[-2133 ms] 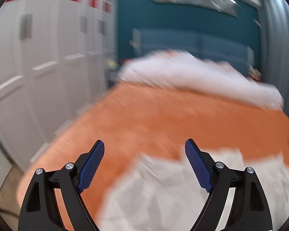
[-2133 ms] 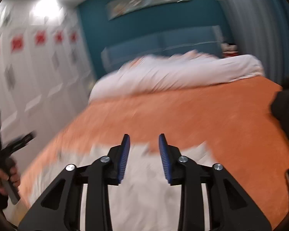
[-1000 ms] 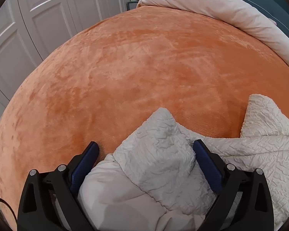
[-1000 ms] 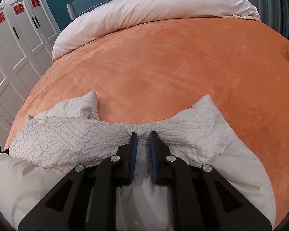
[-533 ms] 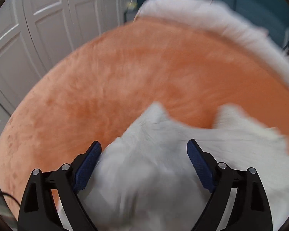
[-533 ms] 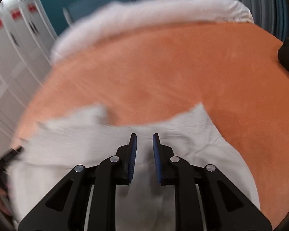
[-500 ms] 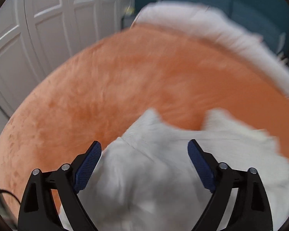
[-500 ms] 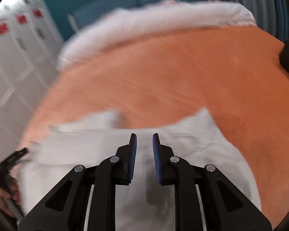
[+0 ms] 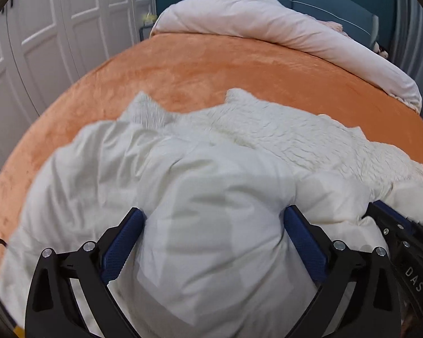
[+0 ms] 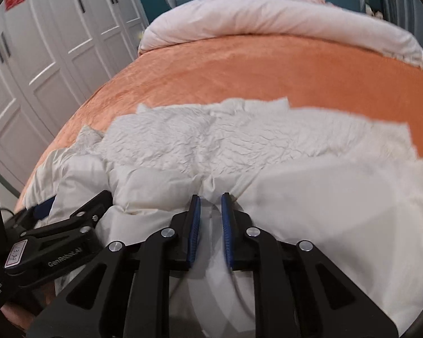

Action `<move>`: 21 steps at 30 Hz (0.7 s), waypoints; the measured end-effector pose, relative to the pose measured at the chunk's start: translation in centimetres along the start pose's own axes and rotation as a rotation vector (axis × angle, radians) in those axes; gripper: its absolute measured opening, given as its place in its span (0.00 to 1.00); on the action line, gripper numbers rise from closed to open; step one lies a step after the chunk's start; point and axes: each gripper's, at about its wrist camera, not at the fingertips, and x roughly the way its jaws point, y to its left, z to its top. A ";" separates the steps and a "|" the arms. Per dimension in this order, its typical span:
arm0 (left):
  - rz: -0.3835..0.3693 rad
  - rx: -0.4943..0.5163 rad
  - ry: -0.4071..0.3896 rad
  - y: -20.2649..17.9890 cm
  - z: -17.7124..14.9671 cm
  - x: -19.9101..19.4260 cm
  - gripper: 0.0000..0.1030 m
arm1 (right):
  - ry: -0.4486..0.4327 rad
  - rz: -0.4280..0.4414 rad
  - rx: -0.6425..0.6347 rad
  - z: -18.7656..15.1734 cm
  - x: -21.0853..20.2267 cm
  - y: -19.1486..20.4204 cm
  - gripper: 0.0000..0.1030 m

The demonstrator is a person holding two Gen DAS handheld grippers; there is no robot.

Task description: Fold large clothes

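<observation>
My left gripper (image 9: 213,239) stands at full spread with a thick bulge of the white padded garment with its crinkled lining (image 9: 239,169) filling the gap against both blue fingers (image 9: 121,242); its jaws have just widened again. My right gripper (image 10: 211,225) is nearly closed, pinching a thin pleat of the same cloth. A second ago the garment lay bunched near the edge of the orange plush bed (image 9: 211,64) — it is now drawn out wider across it, so the fold appears mid-way.
</observation>
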 end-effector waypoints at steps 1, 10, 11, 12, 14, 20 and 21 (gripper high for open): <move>0.010 0.007 -0.005 -0.2 -0.1 0.3 0.95 | 0.001 -0.001 -0.001 -0.1 0.4 -0.1 0.13; 0.091 0.055 -0.056 -1.8 -1.3 1.4 0.95 | -0.027 -0.027 -0.025 -1.3 1.7 0.8 0.13; 0.094 0.056 -0.056 -1.9 -1.3 1.5 0.95 | -0.031 -0.029 -0.026 -1.4 1.8 0.9 0.13; 0.096 0.058 -0.056 -2.0 -1.3 1.5 0.95 | -0.034 -0.030 -0.027 -1.5 1.8 0.9 0.13; 0.098 0.060 -0.058 -2.0 -1.4 1.6 0.95 | -0.040 -0.033 -0.030 -1.6 1.8 1.0 0.13; 0.119 0.071 -0.062 -2.5 -1.7 1.7 0.95 | -0.042 -0.048 -0.039 -1.7 1.8 1.1 0.13; 0.119 0.071 -0.061 -2.5 -1.7 1.7 0.95 | -0.037 -0.050 -0.041 -1.6 1.8 1.2 0.13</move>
